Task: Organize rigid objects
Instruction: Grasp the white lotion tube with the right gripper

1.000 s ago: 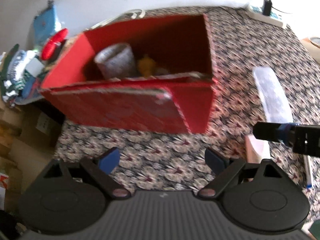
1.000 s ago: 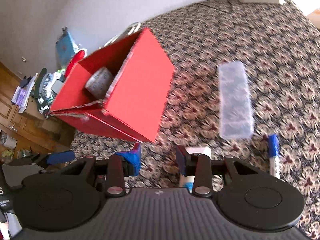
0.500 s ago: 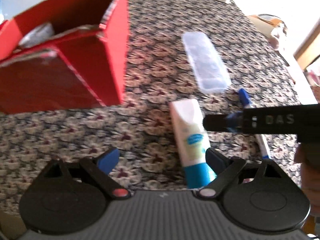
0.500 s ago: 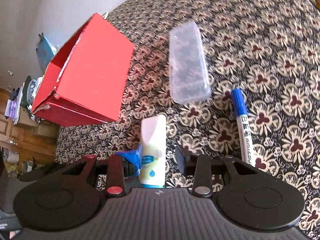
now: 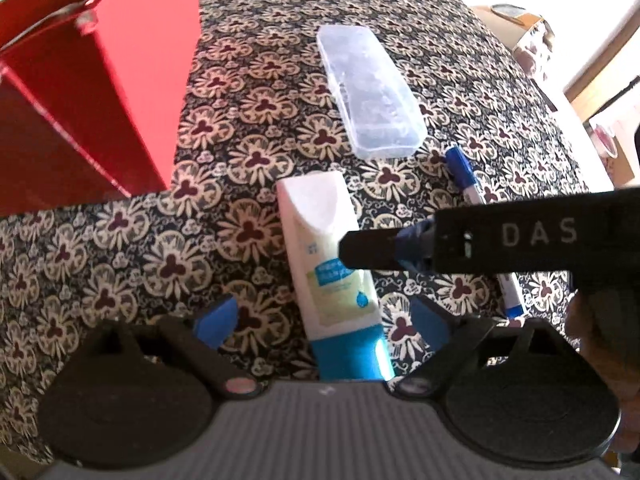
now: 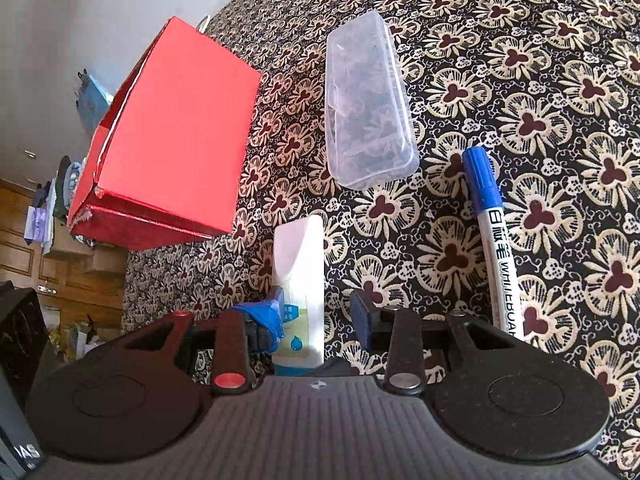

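Tube (image 5: 326,256): lying flat on patterned tabletop (image 5: 120,248), beside red box (image 5: 100,80); between the parted, empty fingers of left gripper (image 5: 324,316) and right gripper (image 6: 316,312). Clear case (image 6: 366,100), marker (image 6: 494,240) nearby.

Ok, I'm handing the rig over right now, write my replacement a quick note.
Left claw: open, nothing gripped, straddling the tube.
Right claw: open, empty, also over the tube.
On the patterned cloth: tube, clear plastic case, blue whiteboard marker. Red box stands to their left.
Done: nothing visibly picked up.
Left: grip the tube, then likely box all three.
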{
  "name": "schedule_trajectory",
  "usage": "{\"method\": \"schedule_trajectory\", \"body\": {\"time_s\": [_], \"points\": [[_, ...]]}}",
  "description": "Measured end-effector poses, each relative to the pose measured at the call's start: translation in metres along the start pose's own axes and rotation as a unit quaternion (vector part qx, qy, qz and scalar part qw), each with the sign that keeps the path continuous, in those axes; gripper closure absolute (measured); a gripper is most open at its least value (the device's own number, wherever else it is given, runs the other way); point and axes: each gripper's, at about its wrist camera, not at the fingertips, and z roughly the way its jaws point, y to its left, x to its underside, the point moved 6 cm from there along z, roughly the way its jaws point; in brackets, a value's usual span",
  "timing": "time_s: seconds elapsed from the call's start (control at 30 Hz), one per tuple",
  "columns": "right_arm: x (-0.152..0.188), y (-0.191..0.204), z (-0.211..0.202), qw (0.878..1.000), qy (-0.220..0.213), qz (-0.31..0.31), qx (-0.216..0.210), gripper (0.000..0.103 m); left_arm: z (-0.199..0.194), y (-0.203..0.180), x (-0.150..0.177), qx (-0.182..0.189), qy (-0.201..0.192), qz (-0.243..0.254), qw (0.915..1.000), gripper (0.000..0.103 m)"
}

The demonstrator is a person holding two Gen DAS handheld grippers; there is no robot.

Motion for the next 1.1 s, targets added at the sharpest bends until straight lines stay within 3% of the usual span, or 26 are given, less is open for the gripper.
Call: {"method": "schedule_trajectory", "body": {"time_s": [0.3,0.4,0.43,0.53,1.0,1.1], "points": [[-0.004,0.001,0.004,1.0,0.003,0.005,-0.014,0.083,0.005,-0.008,-0.001,-0.013,-0.011,0.04,0.9991,0.014],[-0.004,0.001,0.005,1.0,0.002,0.001,-0.017,0.083,0.003,-0.011,-0.003,-0.017,-0.022,0.052,0.9983,0.037],[-0.004,0.002,0.006,1.0,0.001,-0.001,-0.017,0.083,0.002,-0.013,-0.002,-0.013,-0.023,0.058,0.998,0.055],[-0.004,0.004,0.007,1.0,-0.001,-0.008,-0.02,0.082,0.001,-0.016,-0.003,-0.008,-0.029,0.066,0.9973,0.065],[-0.006,0.001,0.009,0.999,0.016,0.013,-0.05,0.079,-0.008,-0.002,-0.008,0.043,-0.04,0.028,0.9979,0.067],[-0.006,0.0,0.008,0.997,0.026,0.027,-0.068,0.083,-0.017,-0.003,-0.011,0.052,-0.049,0.035,0.9968,0.067]]}}
